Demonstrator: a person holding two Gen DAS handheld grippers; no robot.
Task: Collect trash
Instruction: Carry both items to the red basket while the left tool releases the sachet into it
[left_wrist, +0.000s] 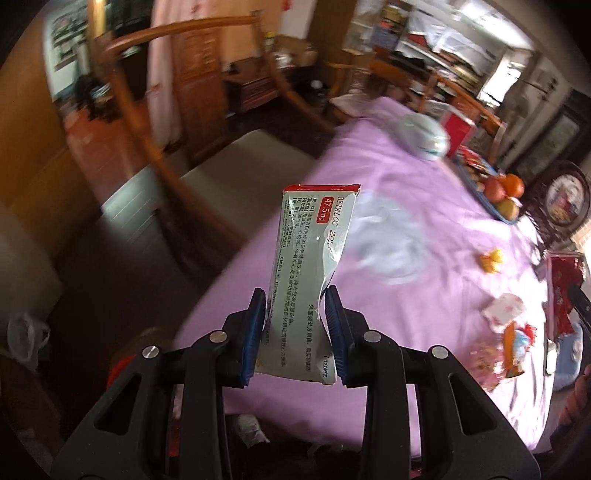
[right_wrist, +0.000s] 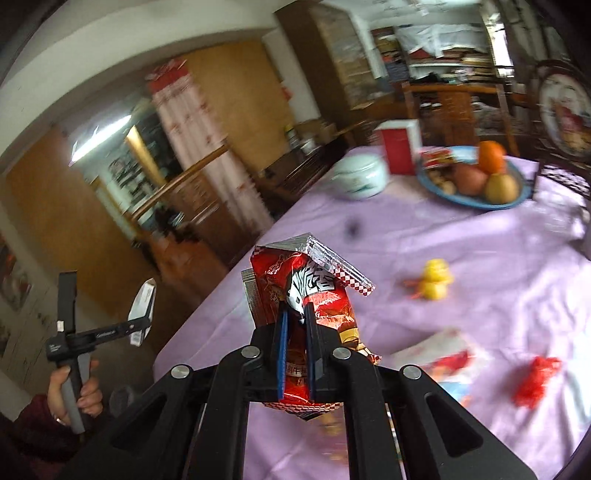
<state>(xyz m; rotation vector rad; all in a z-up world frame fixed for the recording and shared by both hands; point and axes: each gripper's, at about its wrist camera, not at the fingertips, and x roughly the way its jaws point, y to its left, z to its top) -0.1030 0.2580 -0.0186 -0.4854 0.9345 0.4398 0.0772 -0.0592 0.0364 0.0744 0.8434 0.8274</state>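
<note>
Medicine box (left_wrist: 309, 284) sits clamped in the left tool (left_wrist: 295, 332), red snack bag (right_wrist: 308, 295) in the right tool (right_wrist: 295, 332).

On the bench (right_wrist: 461, 258), taking the fruit plate (right_wrist: 471, 199) at its far end as landmark, the lidded jar (right_wrist: 360, 175) sits just left of it, the box (right_wrist: 399, 151) stands behind between the two, and the small toy (right_wrist: 436, 284) lies well in front of it.
</note>
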